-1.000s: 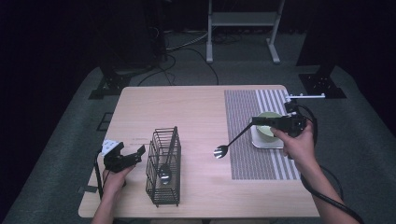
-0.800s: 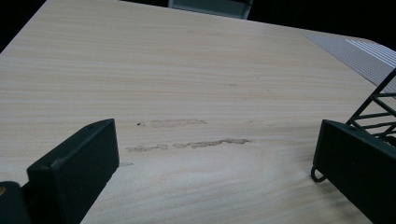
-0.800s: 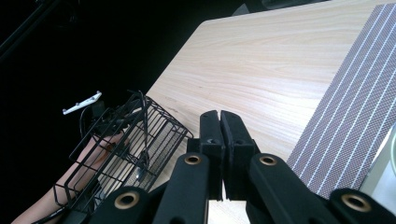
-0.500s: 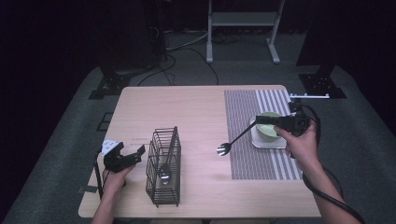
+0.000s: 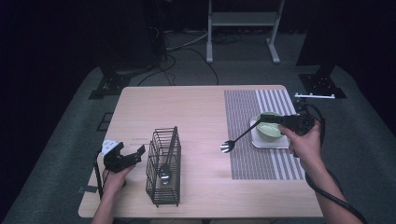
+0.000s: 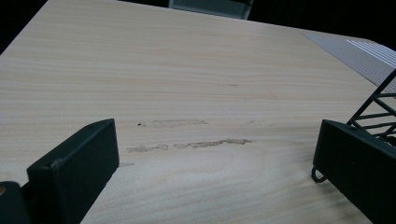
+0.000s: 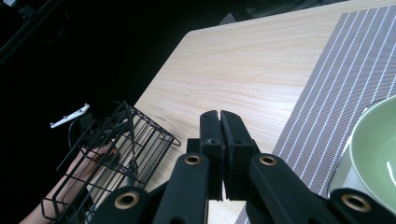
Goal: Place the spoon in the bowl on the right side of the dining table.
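My right gripper (image 5: 263, 118) hovers over the striped placemat (image 5: 245, 105), beside a green bowl (image 5: 269, 129), and is shut on the black handle of a fork (image 5: 229, 146). The fork slants down and left, its metal head over the placemat's left edge. In the right gripper view the jaws (image 7: 219, 117) are pressed together. My left gripper (image 5: 129, 150) rests on the table just left of a black wire basket (image 5: 163, 161). It is open, with bare wood between its fingers (image 6: 74, 163). A spoon (image 5: 163, 175) stands inside the basket.
The bowl (image 7: 378, 149) sits on a white square plate (image 5: 259, 143). The wire basket (image 7: 112, 154) stands near the table's front left, and its corner (image 6: 378, 107) is right beside my left gripper. The wooden table (image 5: 196, 112) ends close behind the placemat (image 7: 336, 79).
My right gripper has drifted slightly to the right with the fork. The left gripper has stayed where it was.
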Motion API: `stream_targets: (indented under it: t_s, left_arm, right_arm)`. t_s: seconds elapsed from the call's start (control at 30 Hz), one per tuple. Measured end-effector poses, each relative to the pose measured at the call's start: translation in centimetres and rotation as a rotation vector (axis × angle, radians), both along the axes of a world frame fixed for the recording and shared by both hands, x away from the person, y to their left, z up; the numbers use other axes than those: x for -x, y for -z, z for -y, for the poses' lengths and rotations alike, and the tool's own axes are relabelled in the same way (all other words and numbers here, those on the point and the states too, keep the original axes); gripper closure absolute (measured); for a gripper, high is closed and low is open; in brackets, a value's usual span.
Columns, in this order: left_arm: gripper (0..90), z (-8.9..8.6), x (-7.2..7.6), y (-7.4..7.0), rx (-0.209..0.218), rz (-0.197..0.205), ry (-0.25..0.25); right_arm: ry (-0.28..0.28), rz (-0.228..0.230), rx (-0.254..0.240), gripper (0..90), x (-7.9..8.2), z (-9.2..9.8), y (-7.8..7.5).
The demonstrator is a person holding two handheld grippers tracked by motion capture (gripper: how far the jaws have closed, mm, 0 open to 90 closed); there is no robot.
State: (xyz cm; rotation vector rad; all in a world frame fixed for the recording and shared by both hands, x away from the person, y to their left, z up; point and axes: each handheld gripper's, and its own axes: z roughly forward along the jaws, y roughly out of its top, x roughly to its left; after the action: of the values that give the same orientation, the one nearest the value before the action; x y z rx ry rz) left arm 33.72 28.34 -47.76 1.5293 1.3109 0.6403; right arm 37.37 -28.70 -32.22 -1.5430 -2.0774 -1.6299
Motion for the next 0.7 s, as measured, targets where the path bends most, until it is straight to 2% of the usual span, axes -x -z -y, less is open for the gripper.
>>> stream_targets:
  t_s: [0.7]
  left_arm:
    - [0.0, 0.0, 0.0, 0.0, 0.000, 0.000, 0.000]
  right_arm:
    - [0.043, -0.004, 0.000, 87.6, -0.1, 1.3, -0.1]
